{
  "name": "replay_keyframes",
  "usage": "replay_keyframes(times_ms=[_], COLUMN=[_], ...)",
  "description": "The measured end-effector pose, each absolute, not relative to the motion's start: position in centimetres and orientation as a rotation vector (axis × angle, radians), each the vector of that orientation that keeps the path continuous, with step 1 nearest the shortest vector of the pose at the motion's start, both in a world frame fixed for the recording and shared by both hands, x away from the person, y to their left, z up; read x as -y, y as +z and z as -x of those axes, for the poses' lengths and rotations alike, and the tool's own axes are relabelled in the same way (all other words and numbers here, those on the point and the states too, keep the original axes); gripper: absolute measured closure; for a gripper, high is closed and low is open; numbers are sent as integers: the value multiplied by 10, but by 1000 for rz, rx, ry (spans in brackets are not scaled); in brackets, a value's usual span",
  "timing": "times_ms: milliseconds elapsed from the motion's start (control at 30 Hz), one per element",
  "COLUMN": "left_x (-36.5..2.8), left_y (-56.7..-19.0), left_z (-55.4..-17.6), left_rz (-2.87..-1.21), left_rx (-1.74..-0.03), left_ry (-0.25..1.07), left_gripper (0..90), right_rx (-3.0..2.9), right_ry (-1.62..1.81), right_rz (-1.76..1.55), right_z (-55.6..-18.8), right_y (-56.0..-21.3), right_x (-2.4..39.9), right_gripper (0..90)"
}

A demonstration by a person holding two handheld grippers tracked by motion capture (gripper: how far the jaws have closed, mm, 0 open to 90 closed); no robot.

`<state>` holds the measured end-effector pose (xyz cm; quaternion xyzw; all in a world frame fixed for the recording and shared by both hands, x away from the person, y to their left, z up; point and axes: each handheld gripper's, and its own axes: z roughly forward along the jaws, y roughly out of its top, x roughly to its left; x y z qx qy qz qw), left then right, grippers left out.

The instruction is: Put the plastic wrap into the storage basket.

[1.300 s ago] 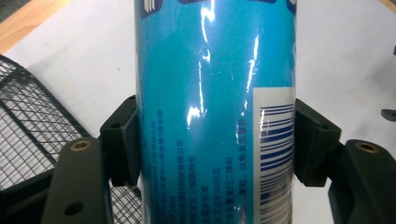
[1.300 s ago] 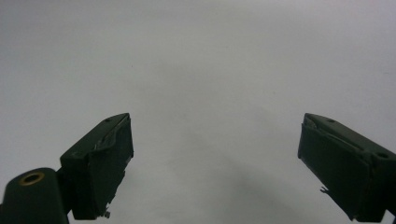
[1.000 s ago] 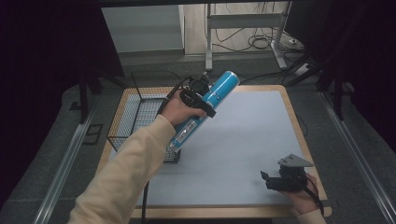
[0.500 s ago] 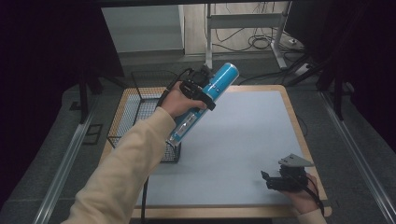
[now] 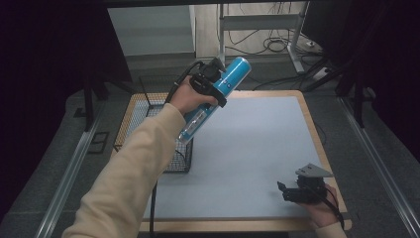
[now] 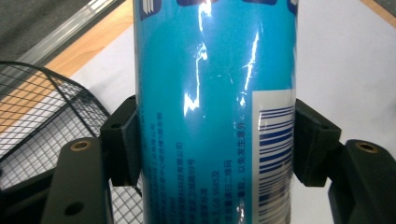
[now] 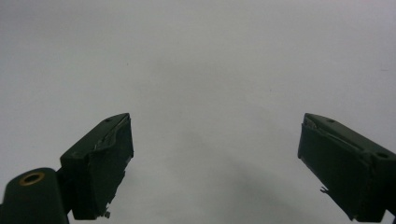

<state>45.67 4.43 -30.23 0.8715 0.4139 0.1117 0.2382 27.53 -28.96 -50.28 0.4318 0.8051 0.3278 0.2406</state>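
Observation:
A bottle (image 5: 225,82) with a shiny blue label hangs tilted in the air over the table's left side, its clear lower end (image 5: 190,126) pointing down toward the wire basket (image 5: 130,119). My left gripper (image 5: 210,84) is shut on the bottle's blue middle. In the left gripper view the bottle (image 6: 205,70) stands between the two black jaws of the left gripper (image 6: 215,144), which press on both of its sides. My right gripper (image 5: 292,191) rests near the table's front right edge, open. In the right gripper view the right gripper (image 7: 215,154) has nothing between its jaws.
The black wire basket stands at the table's left edge, just below the bottle's lower end. A grey mat (image 5: 257,144) covers the wooden table (image 5: 317,144). Behind the table are desk legs and cables on the floor (image 5: 277,47).
My left hand has lifted the bottle upward, so its lower end has risen from the basket. The right gripper has stayed put.

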Motion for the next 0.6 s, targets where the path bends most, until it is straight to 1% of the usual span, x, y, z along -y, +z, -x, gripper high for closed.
replay_keyframes(times_ms=[600], left_x=[-66], left_y=[-309], left_z=[-484], left_rz=[-2405], left_rx=[-1210], left_ry=[370], left_gripper=[316], right_rx=[-2200], right_ry=[891], right_rz=[-1187], right_z=[-276], right_y=[-504], right_x=[290], right_gripper=[107])
